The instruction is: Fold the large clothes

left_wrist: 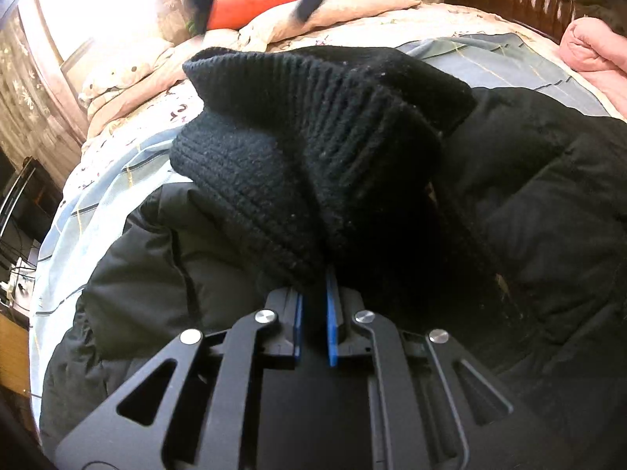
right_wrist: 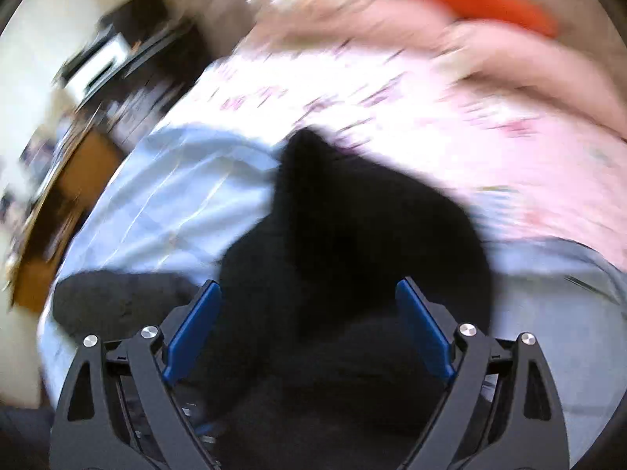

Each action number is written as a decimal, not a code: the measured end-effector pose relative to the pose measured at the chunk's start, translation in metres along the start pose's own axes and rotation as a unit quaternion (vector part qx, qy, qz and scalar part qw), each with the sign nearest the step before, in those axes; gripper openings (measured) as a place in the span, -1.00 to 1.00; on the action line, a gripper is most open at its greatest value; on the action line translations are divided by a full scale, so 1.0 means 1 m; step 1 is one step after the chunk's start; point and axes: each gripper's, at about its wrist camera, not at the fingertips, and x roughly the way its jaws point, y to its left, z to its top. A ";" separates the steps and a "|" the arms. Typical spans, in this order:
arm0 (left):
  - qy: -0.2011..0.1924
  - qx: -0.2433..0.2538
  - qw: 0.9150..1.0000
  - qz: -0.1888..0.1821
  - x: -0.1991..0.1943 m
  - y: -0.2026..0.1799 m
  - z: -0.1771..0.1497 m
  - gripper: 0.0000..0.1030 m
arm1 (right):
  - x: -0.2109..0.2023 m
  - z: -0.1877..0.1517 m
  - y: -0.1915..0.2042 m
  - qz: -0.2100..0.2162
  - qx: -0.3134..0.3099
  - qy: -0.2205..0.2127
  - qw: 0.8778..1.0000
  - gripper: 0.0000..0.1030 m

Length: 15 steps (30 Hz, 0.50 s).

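the left gripper [left_wrist: 315, 286] is clenched on the black knitted collar [left_wrist: 313, 149] of the padded black coat [left_wrist: 548, 203], which lies on the bed [left_wrist: 102, 203]. the right gripper [right_wrist: 309, 313] stands released, its blue pads [right_wrist: 192, 325] wide of the dark cloth between them; that view is blurred. we judge the fold as begun, not finished: the collar is bunched and lifted, and the coat's body looks rumpled, not yet squared.

Floral bedsheet [left_wrist: 129, 125], pale-blue checked sheet [left_wrist: 98, 203], orange cushion [left_wrist: 250, 0] — pink quilt [left_wrist: 591, 47]
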 end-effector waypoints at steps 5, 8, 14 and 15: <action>0.000 -0.015 1.000 -0.004 0.001 0.003 0.001 -0.82 | 0.070 0.007 0.019 -0.067 0.011 0.107 0.992 -0.83; 0.001 -0.019 1.000 -0.003 0.001 0.004 0.000 -0.82 | 0.060 0.002 0.026 -0.092 0.019 0.069 0.993 -0.84; 0.008 -0.048 0.999 -0.018 0.003 0.015 -0.002 -0.80 | -0.018 -0.038 0.008 -0.083 0.067 -0.028 0.994 -0.85; 0.010 -0.055 0.998 -0.020 0.003 0.017 -0.002 -0.80 | -0.033 -0.051 0.002 -0.073 0.086 -0.039 0.993 -0.85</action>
